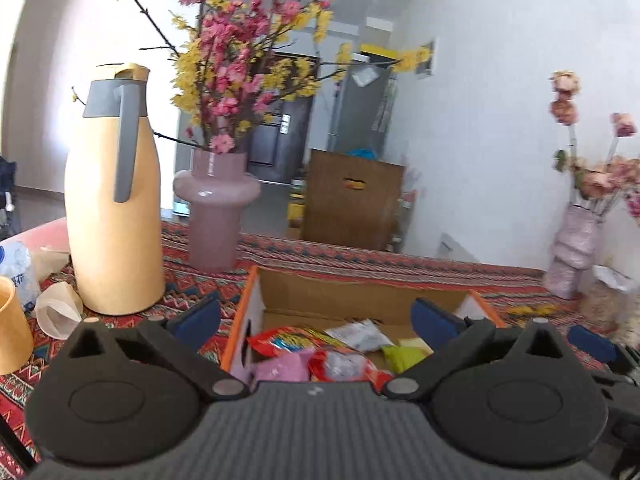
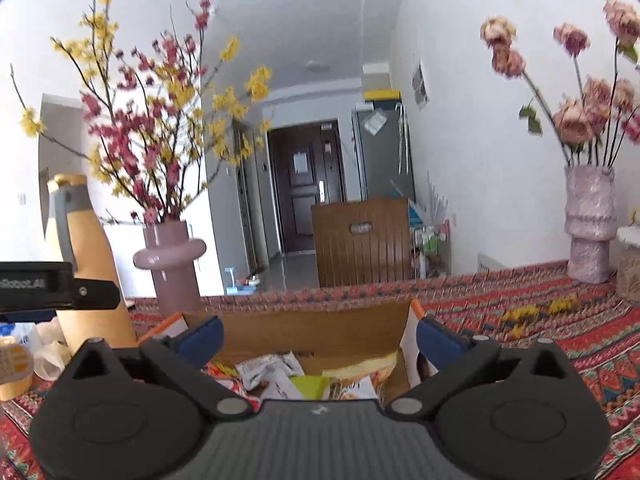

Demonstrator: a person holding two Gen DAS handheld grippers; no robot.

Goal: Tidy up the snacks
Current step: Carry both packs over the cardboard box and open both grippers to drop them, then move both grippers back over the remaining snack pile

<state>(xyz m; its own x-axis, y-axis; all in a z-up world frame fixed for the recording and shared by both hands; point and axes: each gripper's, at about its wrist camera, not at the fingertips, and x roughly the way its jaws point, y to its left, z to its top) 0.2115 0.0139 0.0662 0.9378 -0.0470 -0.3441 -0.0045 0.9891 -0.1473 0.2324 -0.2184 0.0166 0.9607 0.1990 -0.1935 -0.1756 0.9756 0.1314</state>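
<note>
Your patterned tabletop [image 1: 400,268] runs bare to its far edge behind the cardboard box [image 1: 352,292], with open cloth to its right. The box stands just right of the thermos [image 1: 114,208] and pink vase [image 1: 214,216], and the snack packets [image 1: 320,352] lie inside it. Your left gripper [image 1: 316,316] and right gripper [image 2: 318,336] both gape wide, empty, over the box's near rim.

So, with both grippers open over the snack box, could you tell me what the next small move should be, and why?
Probably draw both grippers back from the cardboard box. The left gripper and right gripper both stand open and empty, and the snack packets already lie inside the box, so nothing seen here is left to grasp.
</note>
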